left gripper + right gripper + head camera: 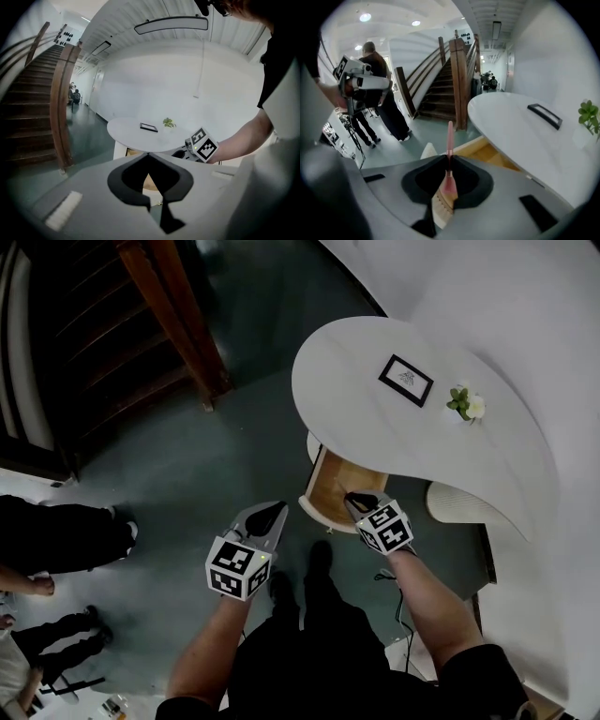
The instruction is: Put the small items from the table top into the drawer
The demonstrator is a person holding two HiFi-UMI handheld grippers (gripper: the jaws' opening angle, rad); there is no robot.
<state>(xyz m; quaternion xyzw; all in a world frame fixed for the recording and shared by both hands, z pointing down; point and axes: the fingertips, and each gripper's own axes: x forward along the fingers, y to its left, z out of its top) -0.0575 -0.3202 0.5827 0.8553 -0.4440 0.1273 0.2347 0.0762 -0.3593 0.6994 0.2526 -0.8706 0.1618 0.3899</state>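
Right gripper nearest me, jaws clenched on a pink-handled brush, at the front edge of the open wooden drawer. Left gripper hangs just beside it over the floor, jaws pressed together with nothing in them. White table above the drawer carries a black picture frame and a small plant, both well apart from my grippers.
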